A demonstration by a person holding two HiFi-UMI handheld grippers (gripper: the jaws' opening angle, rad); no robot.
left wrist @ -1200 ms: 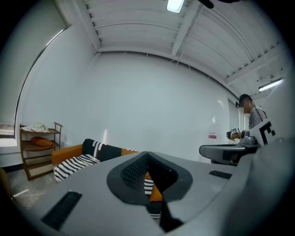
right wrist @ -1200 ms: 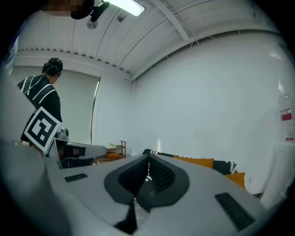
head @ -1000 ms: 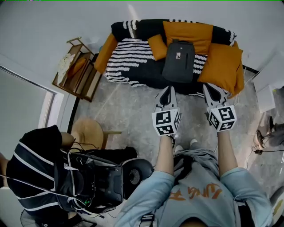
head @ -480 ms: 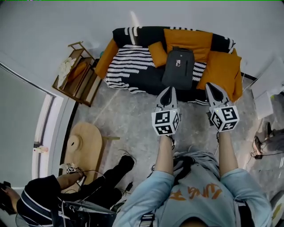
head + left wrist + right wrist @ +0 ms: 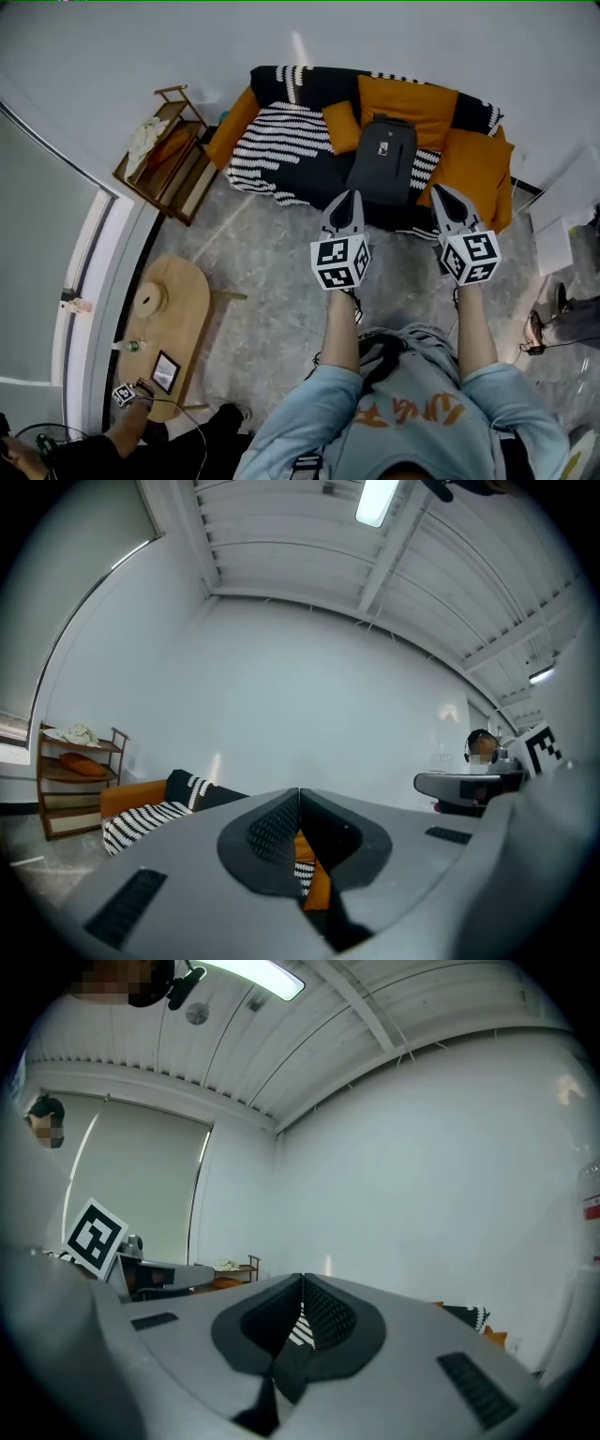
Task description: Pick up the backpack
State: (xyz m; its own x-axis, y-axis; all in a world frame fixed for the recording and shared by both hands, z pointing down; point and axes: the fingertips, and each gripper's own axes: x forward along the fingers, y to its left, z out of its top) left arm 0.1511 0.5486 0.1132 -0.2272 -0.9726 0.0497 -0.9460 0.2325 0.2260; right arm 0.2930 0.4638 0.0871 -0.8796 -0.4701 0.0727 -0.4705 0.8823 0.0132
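Note:
A dark grey backpack (image 5: 382, 159) lies flat on a sofa (image 5: 281, 150) with a black-and-white striped throw and orange cushions, at the top of the head view. My left gripper (image 5: 346, 199) is held out level in front of the sofa's edge, just below the backpack's lower left corner; its jaws are shut and hold nothing. My right gripper (image 5: 442, 197) hovers beside it, below the backpack's lower right corner, shut and empty as well. In the left gripper view (image 5: 299, 794) and the right gripper view (image 5: 301, 1282) the jaws meet with only sofa fabric visible beyond them.
A wooden shelf rack (image 5: 165, 155) stands left of the sofa. A low round wooden table (image 5: 161, 323) with small items sits at the lower left, and a seated person's hand (image 5: 131, 417) reaches toward it. White boxes (image 5: 553, 234) stand at the right edge.
The view has shifted so the sofa and backpack sit slightly lower and to the right. Both grippers have risen a little. The person at the lower left has moved almost out of the picture.

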